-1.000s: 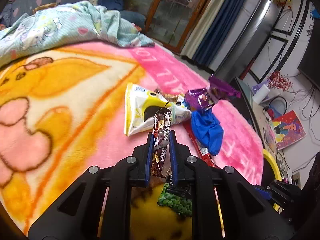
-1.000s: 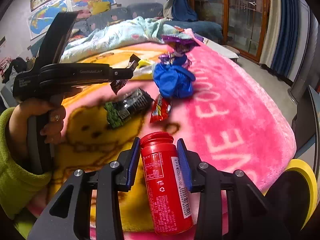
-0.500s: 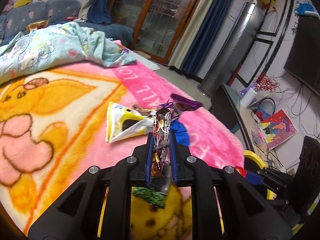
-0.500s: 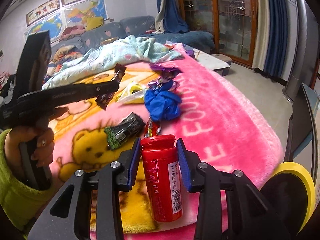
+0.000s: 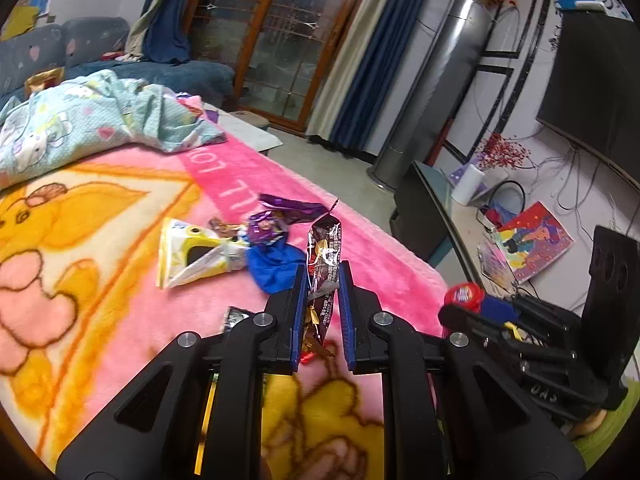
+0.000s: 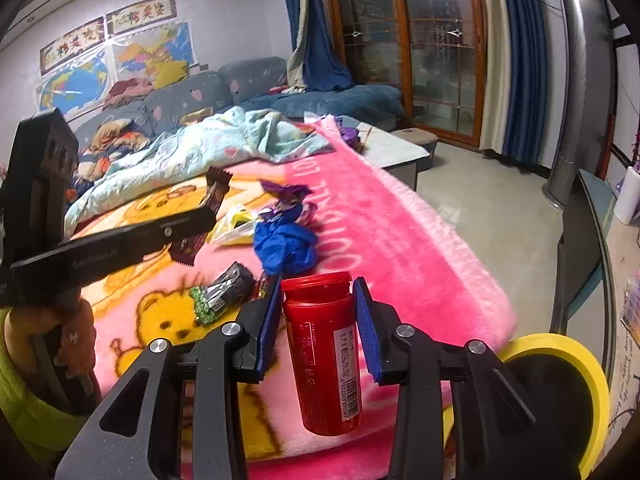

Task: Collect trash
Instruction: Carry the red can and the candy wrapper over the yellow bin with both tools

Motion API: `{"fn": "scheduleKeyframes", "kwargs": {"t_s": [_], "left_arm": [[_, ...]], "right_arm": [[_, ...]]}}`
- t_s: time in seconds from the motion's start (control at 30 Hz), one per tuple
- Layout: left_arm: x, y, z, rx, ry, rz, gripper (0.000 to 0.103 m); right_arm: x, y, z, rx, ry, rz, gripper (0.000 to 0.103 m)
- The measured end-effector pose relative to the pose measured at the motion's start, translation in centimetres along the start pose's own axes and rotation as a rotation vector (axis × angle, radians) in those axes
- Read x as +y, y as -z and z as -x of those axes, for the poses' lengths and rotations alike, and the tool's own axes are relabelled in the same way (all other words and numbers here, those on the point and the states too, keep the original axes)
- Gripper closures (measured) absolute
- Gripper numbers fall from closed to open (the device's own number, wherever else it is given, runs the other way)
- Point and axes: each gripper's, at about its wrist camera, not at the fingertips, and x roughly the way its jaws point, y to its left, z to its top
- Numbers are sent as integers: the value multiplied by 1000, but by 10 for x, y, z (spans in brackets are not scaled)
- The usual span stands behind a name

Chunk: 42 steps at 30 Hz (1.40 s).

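Observation:
My left gripper [image 5: 323, 276] is shut on a dark brown snack wrapper [image 5: 325, 256], held upright above the pink blanket [image 5: 120, 312]. In the right wrist view the same left gripper [image 6: 200, 216] shows from the side with the wrapper [image 6: 216, 188] in it. My right gripper [image 6: 318, 292] is shut on a red can [image 6: 324, 352], lifted off the blanket [image 6: 400, 248]. Still lying on the blanket are a blue crumpled bag [image 6: 286, 246], purple wrappers [image 6: 288, 200], a yellow-white packet [image 5: 192, 252] and a dark green-ended wrapper [image 6: 224, 292].
A yellow-rimmed black bin [image 6: 556, 392] stands at the lower right, past the blanket's edge. A light blue quilt [image 6: 208, 148] is heaped at the far side. A dark glass TV stand [image 6: 584, 240] lies to the right, grey floor [image 6: 492, 200] between.
Both grippers have risen with their loads and swung toward the right edge of the blanket. The trash pile now lies lower and farther off in both views.

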Motion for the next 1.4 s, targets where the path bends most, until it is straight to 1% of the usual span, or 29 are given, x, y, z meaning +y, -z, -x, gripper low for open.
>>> {"fn": "scheduleKeyframes", "kwargs": {"t_s": [0.63, 0.87, 1.17, 1.4], "left_arm": [[-66, 11, -5, 15, 109, -121, 93], [-89, 16, -12, 29, 148, -162, 93], [-127, 29, -21, 63, 208, -229, 93], [-157, 43, -31, 92, 250, -285, 93]], "right_arm": [[-48, -8, 45, -97, 116, -92, 69], [-74, -8, 63, -127, 163, -141, 69], [-110, 0, 88, -165, 228, -218, 69], [-141, 13, 109, -184, 267, -285, 69]]}}
